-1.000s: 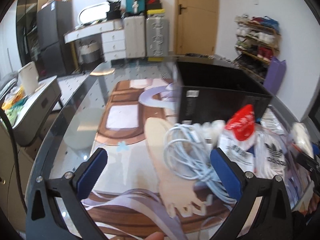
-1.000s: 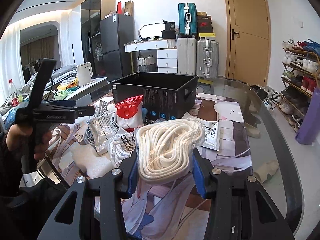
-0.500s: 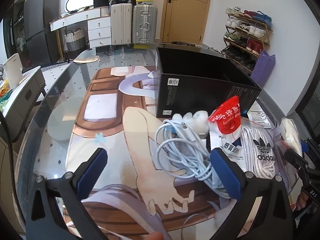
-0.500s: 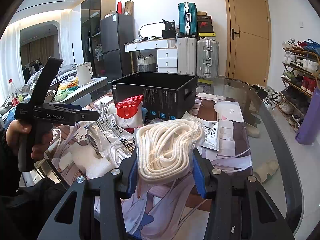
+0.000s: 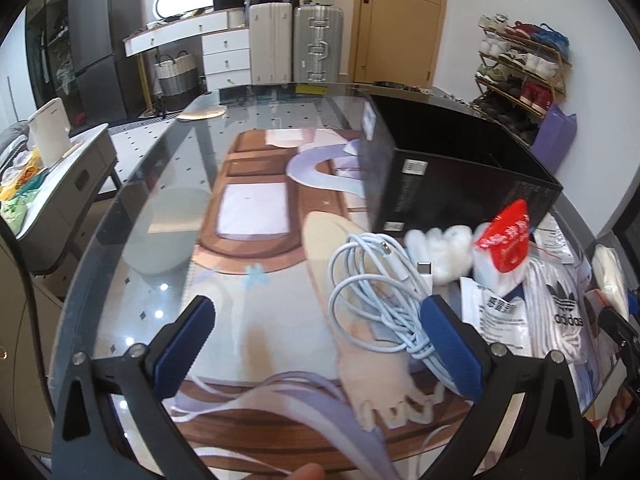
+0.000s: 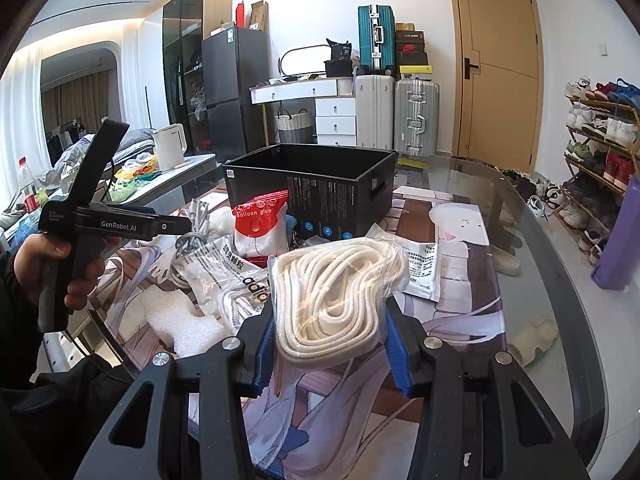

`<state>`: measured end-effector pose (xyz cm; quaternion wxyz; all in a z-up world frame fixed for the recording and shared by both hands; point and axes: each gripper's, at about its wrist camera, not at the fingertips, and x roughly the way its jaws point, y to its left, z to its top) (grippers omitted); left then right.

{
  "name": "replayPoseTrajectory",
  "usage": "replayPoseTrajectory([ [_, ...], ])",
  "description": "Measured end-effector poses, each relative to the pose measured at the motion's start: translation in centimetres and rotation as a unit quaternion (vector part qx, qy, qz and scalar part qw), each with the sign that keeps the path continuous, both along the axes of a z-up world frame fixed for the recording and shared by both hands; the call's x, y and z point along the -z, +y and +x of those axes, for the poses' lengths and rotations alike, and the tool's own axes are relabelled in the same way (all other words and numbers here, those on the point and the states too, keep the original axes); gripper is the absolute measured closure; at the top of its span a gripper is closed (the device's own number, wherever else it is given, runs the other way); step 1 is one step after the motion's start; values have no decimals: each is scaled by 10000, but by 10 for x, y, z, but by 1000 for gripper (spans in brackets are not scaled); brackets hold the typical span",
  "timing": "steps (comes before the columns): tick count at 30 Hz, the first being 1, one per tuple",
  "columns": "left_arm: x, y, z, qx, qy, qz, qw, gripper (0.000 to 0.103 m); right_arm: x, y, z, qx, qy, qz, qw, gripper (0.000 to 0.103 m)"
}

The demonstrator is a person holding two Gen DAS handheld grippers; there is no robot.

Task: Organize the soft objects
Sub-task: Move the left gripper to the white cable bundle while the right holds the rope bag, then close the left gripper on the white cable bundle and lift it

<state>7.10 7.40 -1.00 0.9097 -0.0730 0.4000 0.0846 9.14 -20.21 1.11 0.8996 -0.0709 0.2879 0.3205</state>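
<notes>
Glass tabletop (image 5: 132,216), printed mat beneath. Black box (image 6: 320,184) open at centre. Right claw (image 6: 326,344) clamped on bagged white rope (image 6: 332,292), lifted before box. Left claw (image 5: 316,344) spread wide, empty, beside blue-white cable (image 5: 372,292) lying on tabletop.

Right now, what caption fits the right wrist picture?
Right gripper squeezing a bagged white rope before the black box.

Black box (image 5: 460,168) interior hidden; rope bag (image 5: 610,276) cut off at right edge.
</notes>
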Motion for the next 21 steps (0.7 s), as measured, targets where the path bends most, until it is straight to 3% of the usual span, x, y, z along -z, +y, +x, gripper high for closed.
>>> replayPoseTrajectory([
  [8,-1,-13,-1,348,44,-420,9985,0,0,2,0,-23,4,-11,10000,57],
  [13,5,-28,4,477,171,-383,9980,0,-1,3,0,-20,-20,-20,10000,57],
  [21,10,-7,3,180,295,-396,9986,0,-1,2,0,-22,-15,-24,10000,57],
])
